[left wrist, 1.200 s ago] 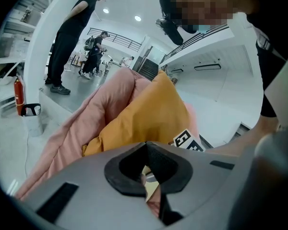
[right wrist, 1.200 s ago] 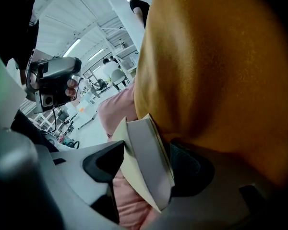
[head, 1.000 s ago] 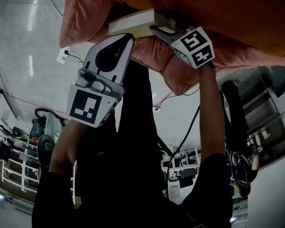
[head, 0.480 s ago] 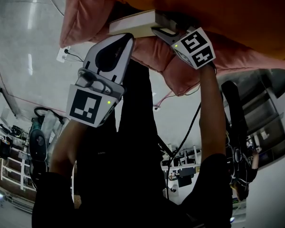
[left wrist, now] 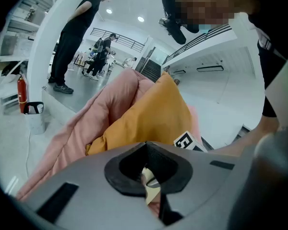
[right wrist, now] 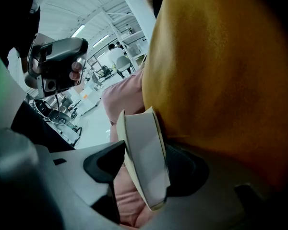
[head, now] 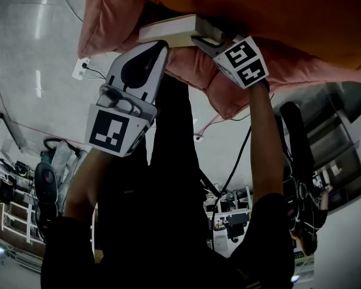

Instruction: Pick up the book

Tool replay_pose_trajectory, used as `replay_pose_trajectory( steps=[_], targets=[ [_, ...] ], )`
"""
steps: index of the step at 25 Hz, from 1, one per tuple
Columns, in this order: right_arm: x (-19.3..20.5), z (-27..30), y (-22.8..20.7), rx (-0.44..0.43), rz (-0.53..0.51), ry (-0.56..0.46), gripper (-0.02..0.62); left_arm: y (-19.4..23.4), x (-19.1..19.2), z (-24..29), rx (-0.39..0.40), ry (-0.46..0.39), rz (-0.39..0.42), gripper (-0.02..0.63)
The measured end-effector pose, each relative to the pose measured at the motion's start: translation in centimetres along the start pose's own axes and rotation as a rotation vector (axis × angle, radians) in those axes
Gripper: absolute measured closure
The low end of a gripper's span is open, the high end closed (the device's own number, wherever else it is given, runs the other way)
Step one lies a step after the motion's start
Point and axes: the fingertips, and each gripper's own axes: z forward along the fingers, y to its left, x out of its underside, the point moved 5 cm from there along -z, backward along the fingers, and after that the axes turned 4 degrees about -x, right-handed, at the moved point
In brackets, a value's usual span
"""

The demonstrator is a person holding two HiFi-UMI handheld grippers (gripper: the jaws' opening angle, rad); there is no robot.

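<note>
Right hand-held gripper (head: 208,36) is clamped on the book (head: 170,30). In the right gripper view the pale page edge sits upright between both jaws, with one pad on each cover. The book is pressed against the orange cushion (head: 259,5), with the pink quilt (head: 105,17) just beside and under it. Left hand-held gripper (head: 155,48) has its jaws together and holds nothing, tip just below the book. The pale sliver past its pads is probably the book's corner.
</note>
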Motion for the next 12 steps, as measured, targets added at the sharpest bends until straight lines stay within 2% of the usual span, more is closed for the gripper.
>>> replay_pose_trajectory(
  steps=[8,12],
  targets=[
    [0.0,-1.2,2.0,0.064,-0.02,0.01,0.338,-0.9,-0.7,-1.1,-0.012,-0.019,0.005,0.598],
    [-0.2,-0.6,3.4,0.11,-0.005,0.014,0.344,0.1,-0.3,-2.2,-0.021,-0.029,-0.002,0.597]
  ],
)
